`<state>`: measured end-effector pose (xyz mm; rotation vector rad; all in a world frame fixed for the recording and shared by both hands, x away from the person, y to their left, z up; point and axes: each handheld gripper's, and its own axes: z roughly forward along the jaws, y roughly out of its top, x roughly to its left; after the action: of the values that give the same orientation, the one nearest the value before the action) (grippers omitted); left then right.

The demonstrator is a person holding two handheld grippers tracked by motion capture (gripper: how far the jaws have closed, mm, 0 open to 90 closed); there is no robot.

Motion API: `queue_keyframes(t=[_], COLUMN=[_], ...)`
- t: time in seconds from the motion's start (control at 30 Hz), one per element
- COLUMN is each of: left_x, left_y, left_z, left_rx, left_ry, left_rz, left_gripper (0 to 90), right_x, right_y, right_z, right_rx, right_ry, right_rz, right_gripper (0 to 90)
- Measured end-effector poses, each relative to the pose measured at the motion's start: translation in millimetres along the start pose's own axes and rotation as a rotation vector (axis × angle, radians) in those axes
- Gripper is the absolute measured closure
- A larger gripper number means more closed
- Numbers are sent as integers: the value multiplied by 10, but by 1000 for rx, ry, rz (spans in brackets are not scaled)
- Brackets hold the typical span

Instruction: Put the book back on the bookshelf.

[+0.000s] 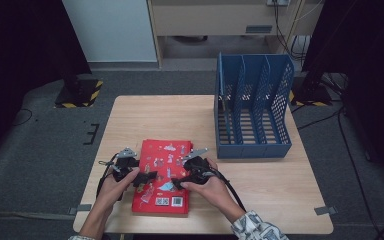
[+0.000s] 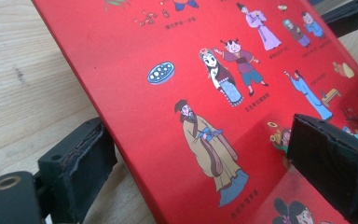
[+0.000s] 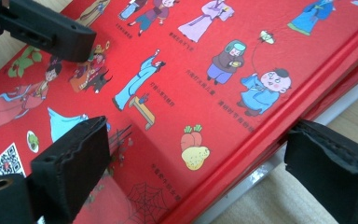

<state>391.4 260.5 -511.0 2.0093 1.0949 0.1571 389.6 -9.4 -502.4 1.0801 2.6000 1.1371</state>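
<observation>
One red book (image 1: pixel 163 176) lies flat on the bench (image 1: pixel 145 112), near its front edge and a little left of the middle, cover up with small cartoon figures and a square code printed on it. Two tools work at it, one in each hand. The left tool (image 1: pixel 147 178) sits at the book's left edge: in the left gripper view one black pad (image 2: pixel 77 165) is out over the bare wood beside the edge and the other pad (image 2: pixel 335 165) hangs over the cover, so the edge stands between wide-open jaws with nothing gripped. The right tool (image 1: pixel 178 183) sits at the right edge in the same way (its pads are clear of the book too): in the right gripper view one pad (image 3: pixel 72 161) is above the cover, the other (image 3: pixel 331 163) beyond the spine side, jaws wide and holding nothing. One blue file rack (image 1: pixel 252 107) with three slots stands upright at the bench's far right, well apart from the book, open side toward the person. A pale sheet (image 3: pixel 279 158) peeks out under the book's right edge.
</observation>
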Motion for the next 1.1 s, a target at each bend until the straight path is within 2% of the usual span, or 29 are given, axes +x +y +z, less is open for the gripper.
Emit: queue_keyframes(t=[0.13, 0.2, 0.23, 0.27, 0.33, 0.43, 0.6, 0.97, 1.1], left_x=[10, 35, 44, 51, 61, 47, 33, 31, 41], left_y=[17, 15, 10, 5, 1, 11, 38, 174, 251], left_z=[-2, -16, -17, -15, -15, -36, -63, -213, -243], left_rx=[14, -1, -1, -3, -5, -5, -3, -65, -70], left_ry=[5, 13, 22, 17, 13, 27, 38, 80, 92], left_rz=[-12, -21, -19, -24, -25, -19, -9, 4, 12], left_gripper=[70, 71, 71, 73, 73, 73, 76, 213, 234], right_x=[1, 4, 4, -3, -10, -19, -13, -22, -45], right_y=[38, 60, 64, 66, 72, 86, 112, 275, 362], right_z=[0, -1, 0, 7, 8, 14, 10, -49, -84], right_rx=[-1, -9, -4, -1, 8, 13, -3, -18, -16], right_ry=[-12, -10, -9, -10, 0, 6, 6, -12, -26], right_rz=[-1, 21, 18, 7, 26, 38, 28, 3, 3], right_gripper=[96, 110, 109, 109, 109, 110, 118, 176, 204])
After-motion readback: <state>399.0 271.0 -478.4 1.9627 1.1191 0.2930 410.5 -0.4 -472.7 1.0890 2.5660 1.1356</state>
